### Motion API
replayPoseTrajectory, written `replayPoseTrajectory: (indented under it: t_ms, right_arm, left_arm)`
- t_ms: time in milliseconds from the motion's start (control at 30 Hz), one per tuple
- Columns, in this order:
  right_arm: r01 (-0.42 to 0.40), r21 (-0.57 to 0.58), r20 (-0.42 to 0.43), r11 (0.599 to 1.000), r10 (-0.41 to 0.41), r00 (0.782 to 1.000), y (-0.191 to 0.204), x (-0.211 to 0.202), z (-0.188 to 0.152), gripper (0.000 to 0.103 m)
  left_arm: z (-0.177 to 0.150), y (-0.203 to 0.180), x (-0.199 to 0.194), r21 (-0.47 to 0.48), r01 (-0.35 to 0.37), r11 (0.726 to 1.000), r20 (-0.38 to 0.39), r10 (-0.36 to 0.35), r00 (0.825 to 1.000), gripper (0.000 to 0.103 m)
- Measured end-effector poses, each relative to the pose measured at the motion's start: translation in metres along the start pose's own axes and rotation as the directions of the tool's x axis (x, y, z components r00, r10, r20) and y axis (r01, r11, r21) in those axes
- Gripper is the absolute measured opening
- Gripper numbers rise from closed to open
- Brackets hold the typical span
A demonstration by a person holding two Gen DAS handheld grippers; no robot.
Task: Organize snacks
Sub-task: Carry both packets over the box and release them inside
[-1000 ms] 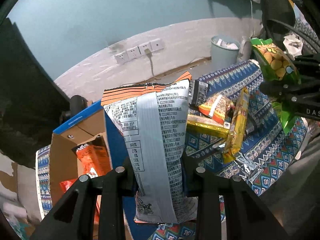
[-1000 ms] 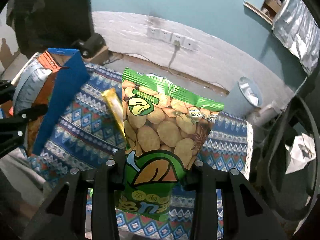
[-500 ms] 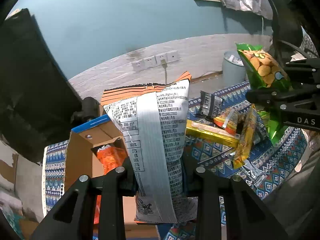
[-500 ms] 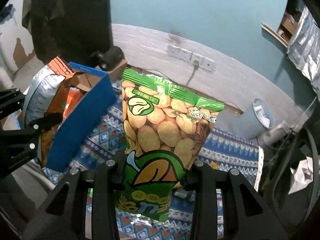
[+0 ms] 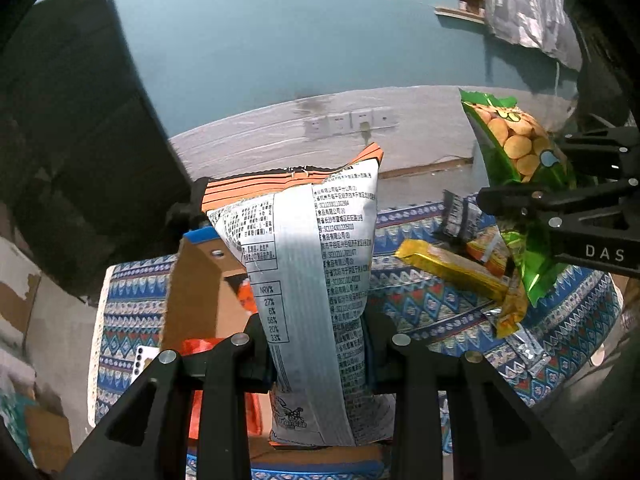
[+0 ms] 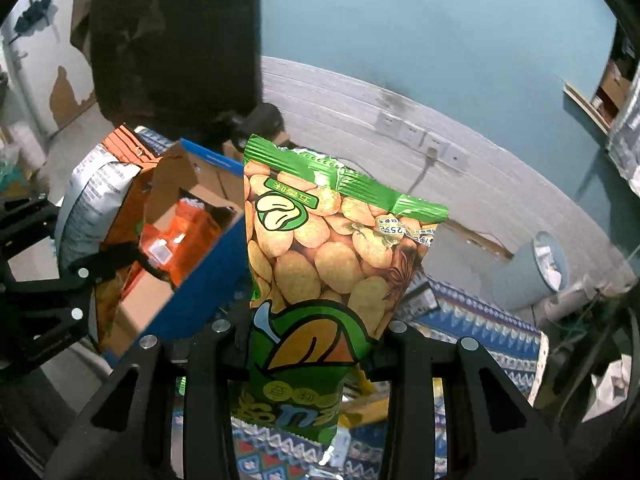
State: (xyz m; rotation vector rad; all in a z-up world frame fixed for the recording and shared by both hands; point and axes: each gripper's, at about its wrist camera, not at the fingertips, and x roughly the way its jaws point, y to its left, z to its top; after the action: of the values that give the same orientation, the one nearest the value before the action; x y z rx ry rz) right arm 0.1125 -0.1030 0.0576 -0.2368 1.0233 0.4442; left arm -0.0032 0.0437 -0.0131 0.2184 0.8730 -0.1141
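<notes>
Since a second ago, both my grippers have swung toward the cardboard box, which now shows more of its open inside.

Left wrist view: my left gripper pinches a silver-and-orange chip bag upright by its lower half, directly above the box, likely so it can drop in bottom first. Orange packets already lie inside the box. Right of the box, a yellow bar and other loose snacks rest on a blue patterned cloth. Behind the box, a grey wall band carries sockets below teal paint.

Right wrist view: my right gripper is clamped on a green bean-snack bag, held upright just right of the box's blue outer wall, seemingly waiting its turn. A grey bin stands well right of the box.
</notes>
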Motion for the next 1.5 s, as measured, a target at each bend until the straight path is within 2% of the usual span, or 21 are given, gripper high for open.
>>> replayPoseTrajectory:
  t_ms: [400, 567, 733, 933, 1133, 1200, 1267, 1333, 1500]
  right_arm:
    - [-0.063, -0.077, -0.012, 0.995, 0.063, 0.998, 0.061, 0.031, 0.044, 0.035]
    - [-0.096, -0.104, -0.032, 0.990, 0.094, 0.995, 0.087, 0.051, 0.060, 0.035]
    - [-0.152, -0.108, -0.070, 0.982, 0.145, 0.987, 0.108, 0.074, 0.068, 0.035]
    - [-0.188, -0.119, -0.120, 0.975, 0.173, 0.978, 0.131, 0.093, 0.068, 0.035]
    - [-0.229, -0.097, -0.164, 0.968, 0.212, 0.963, 0.139, 0.108, 0.062, 0.037]
    - [-0.230, -0.098, -0.183, 0.968, 0.210, 0.960, 0.141, 0.109, 0.061, 0.042]
    - [-0.217, -0.108, -0.176, 0.970, 0.196, 0.965, 0.140, 0.106, 0.061, 0.057]
    - [-0.193, -0.122, -0.161, 0.974, 0.172, 0.972, 0.139, 0.101, 0.060, 0.066]
    - [-0.170, -0.119, -0.141, 0.978, 0.153, 0.978, 0.129, 0.093, 0.059, 0.072]
  left_arm:
    - [-0.018, 0.072, 0.012, -0.148, -0.049, 0.988, -0.057, 0.041, 0.998, 0.032]
    - [-0.028, 0.094, 0.021, -0.167, -0.122, 0.978, -0.078, 0.110, 0.991, 0.032]
    - [-0.041, 0.117, 0.035, -0.220, -0.134, 0.966, -0.133, 0.106, 0.985, 0.032]
    - [-0.049, 0.128, 0.046, -0.242, -0.176, 0.954, -0.175, 0.135, 0.975, 0.032]
    - [-0.052, 0.126, 0.050, -0.242, -0.171, 0.955, -0.194, 0.125, 0.973, 0.033]
    - [-0.052, 0.124, 0.050, -0.224, -0.186, 0.957, -0.198, 0.143, 0.970, 0.042]
    - [-0.051, 0.121, 0.050, -0.204, -0.203, 0.958, -0.192, 0.164, 0.968, 0.052]
    - [-0.049, 0.118, 0.047, -0.185, -0.217, 0.958, -0.183, 0.184, 0.966, 0.057]
    - [-0.043, 0.108, 0.037, -0.164, -0.209, 0.964, -0.150, 0.185, 0.971, 0.066]
